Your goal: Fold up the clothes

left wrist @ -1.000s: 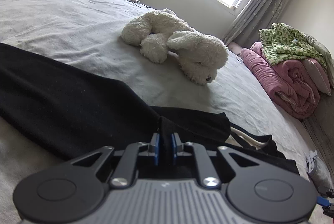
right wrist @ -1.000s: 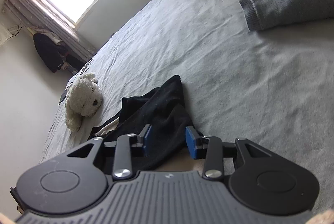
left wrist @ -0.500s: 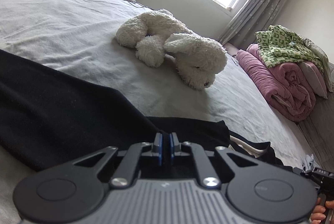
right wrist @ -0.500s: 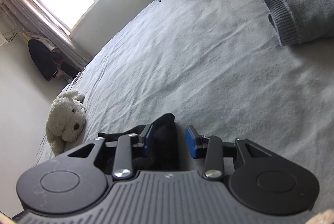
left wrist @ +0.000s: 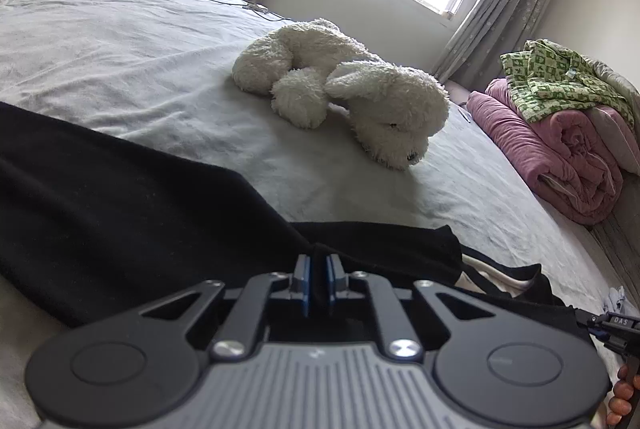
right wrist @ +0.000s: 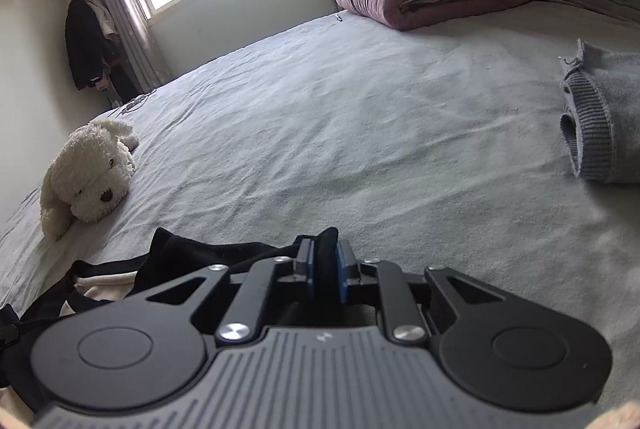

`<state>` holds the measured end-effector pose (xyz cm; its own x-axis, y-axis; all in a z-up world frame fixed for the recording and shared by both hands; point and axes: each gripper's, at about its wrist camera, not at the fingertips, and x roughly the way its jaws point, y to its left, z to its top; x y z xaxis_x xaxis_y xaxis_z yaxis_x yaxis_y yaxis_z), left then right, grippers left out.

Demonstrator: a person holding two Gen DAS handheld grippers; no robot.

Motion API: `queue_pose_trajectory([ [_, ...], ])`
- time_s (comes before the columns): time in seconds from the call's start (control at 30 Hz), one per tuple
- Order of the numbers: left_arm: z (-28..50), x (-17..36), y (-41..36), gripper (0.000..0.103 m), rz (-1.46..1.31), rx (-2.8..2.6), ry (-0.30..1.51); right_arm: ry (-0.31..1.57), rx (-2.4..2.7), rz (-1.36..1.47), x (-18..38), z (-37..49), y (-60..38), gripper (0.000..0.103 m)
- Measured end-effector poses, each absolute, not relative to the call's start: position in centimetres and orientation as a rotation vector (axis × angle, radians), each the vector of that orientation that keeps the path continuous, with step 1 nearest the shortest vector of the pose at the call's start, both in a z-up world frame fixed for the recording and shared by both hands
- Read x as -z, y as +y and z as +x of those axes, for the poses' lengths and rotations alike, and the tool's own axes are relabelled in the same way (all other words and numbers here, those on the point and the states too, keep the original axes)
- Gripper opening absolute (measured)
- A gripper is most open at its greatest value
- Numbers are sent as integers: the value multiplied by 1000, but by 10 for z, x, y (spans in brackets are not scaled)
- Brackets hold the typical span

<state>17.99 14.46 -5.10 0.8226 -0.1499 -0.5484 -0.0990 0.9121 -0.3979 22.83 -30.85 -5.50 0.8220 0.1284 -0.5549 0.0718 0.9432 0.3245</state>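
Closing on a fold of the black garment (right wrist: pixel 224 257), the right gripper (right wrist: pixel 325 269) has just narrowed from half-open and now pinches cloth. Left gripper (left wrist: pixel 317 283) clamps the same garment, nearly shut. Garment lies on the bed (right wrist: pixel 360 133), 6 o'clock in both views; both ends gripped, probably ready to lift.

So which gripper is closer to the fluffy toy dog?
Probably the left gripper: the toy dog looks big just ahead of it. From the right gripper the dog looks smaller, off to its left.
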Motion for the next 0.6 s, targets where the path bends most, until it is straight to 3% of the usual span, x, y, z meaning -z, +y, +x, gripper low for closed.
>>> queue_pose_trajectory([
  [0.07, 177, 46, 146, 18, -430, 27, 621, 597, -28, 332, 48, 220, -308, 39],
  [0.6, 136, 25, 135, 25, -358, 0, 761, 675, -97, 282, 22, 144, -295, 39],
])
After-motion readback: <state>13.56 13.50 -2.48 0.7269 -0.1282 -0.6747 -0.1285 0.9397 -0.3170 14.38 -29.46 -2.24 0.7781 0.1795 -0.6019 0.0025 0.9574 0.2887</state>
